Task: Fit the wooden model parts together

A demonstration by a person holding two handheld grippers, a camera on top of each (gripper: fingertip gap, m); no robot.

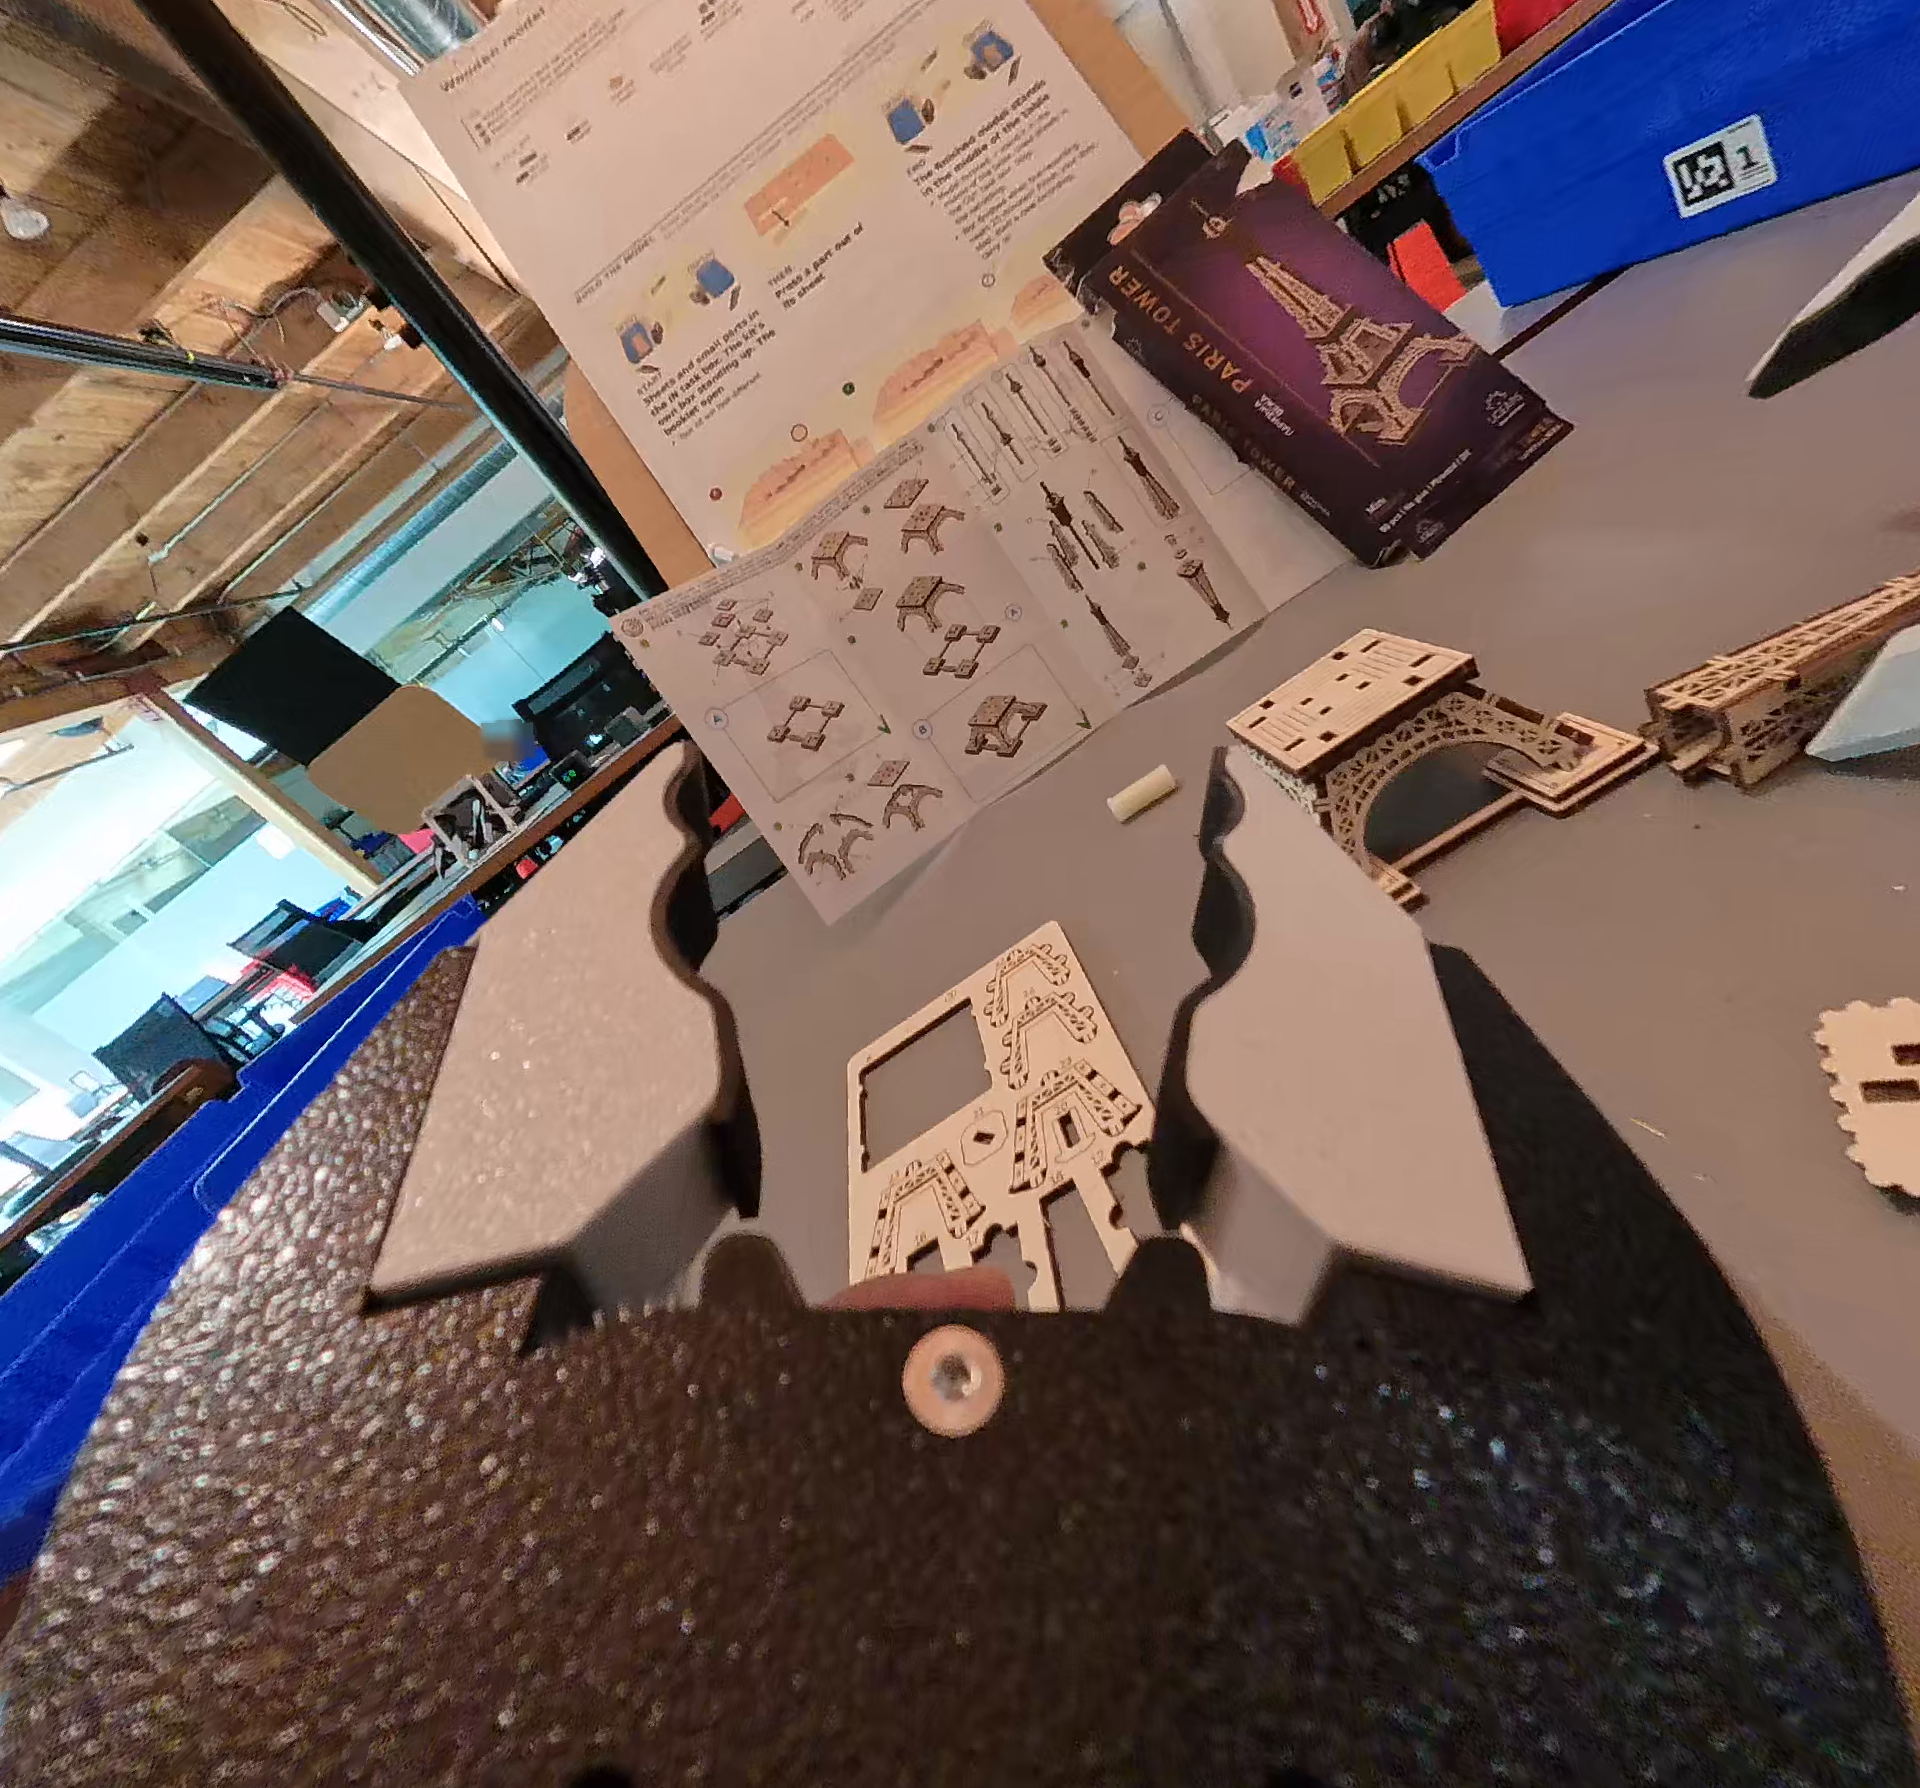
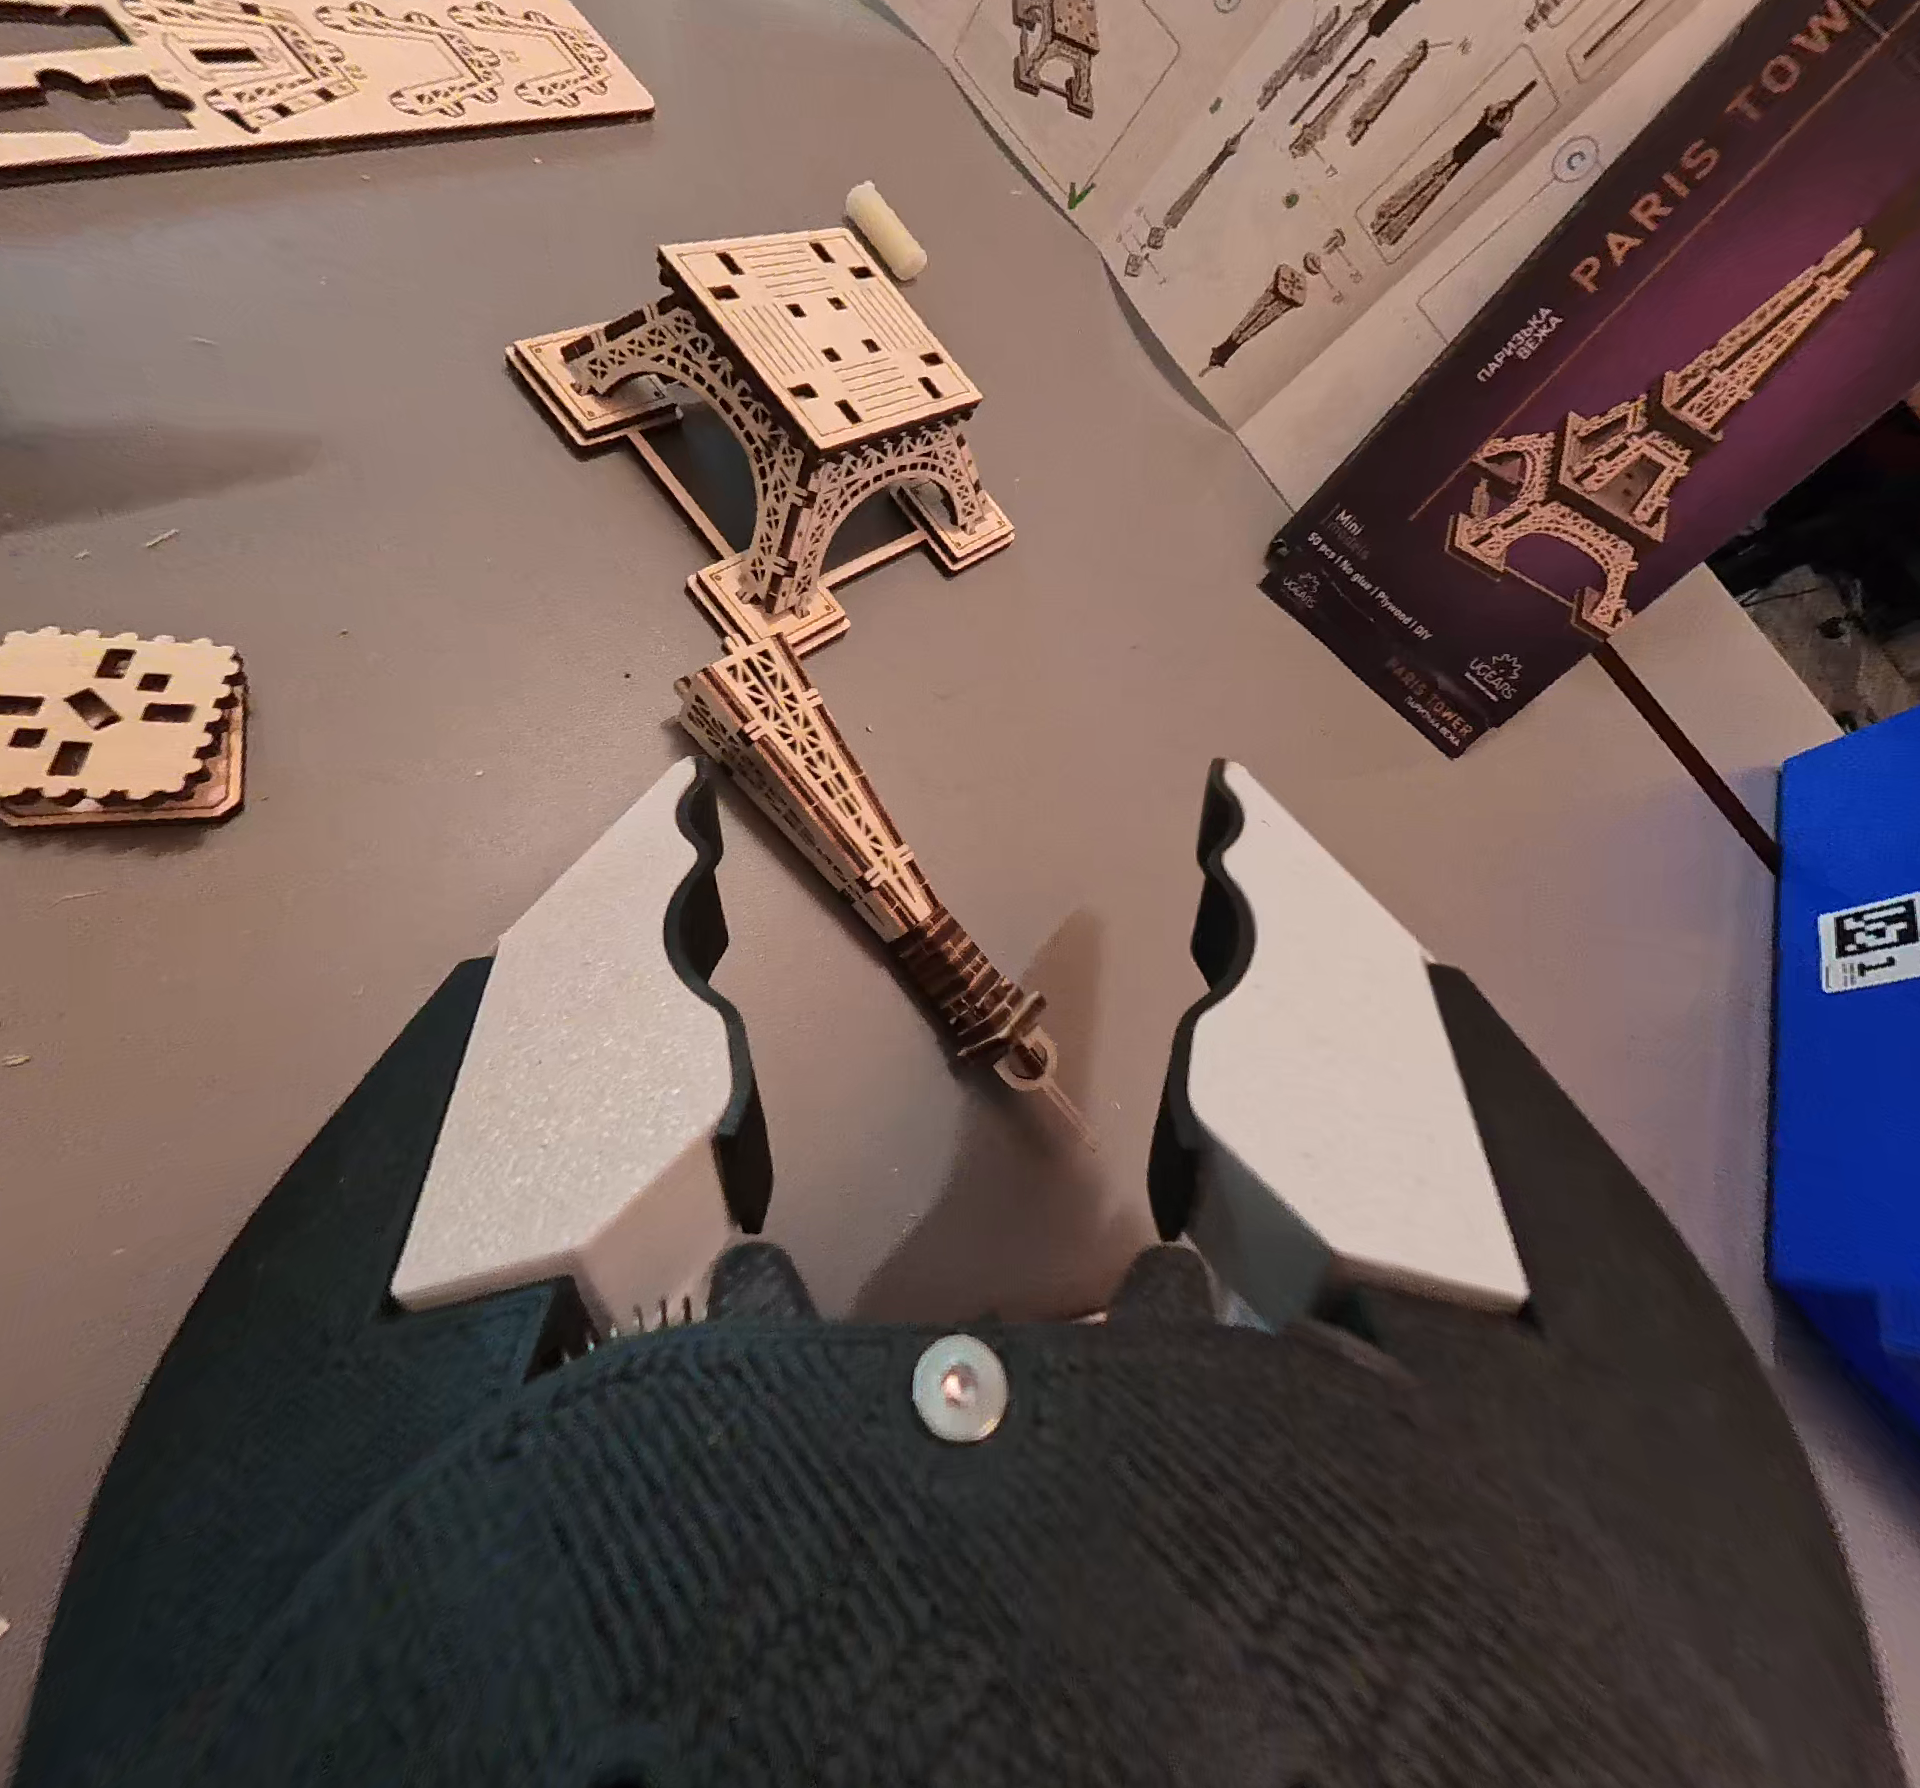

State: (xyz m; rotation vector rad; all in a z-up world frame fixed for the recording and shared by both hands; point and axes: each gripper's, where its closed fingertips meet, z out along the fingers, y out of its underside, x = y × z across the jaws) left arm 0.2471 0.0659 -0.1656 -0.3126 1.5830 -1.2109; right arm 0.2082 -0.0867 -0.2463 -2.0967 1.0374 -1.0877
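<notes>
On the grey bench [image 2: 312, 408], one pale wooden arched tower base [image 2: 821, 388] stood at frame centre. One tapering lattice spire [image 2: 831, 803] lay between the spread, empty right gripper [image 2: 956, 865]. The left gripper [image 1: 951, 855] gaped over one punched plywood sheet [image 1: 997, 1104].

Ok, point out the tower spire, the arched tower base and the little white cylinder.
tower spire [image 2: 831, 808], right wrist view, middle of its lattice shaft
arched tower base [image 2: 821, 341], right wrist view, flat top deck
white cylinder [image 2: 885, 229], right wrist view, mid-body
</notes>
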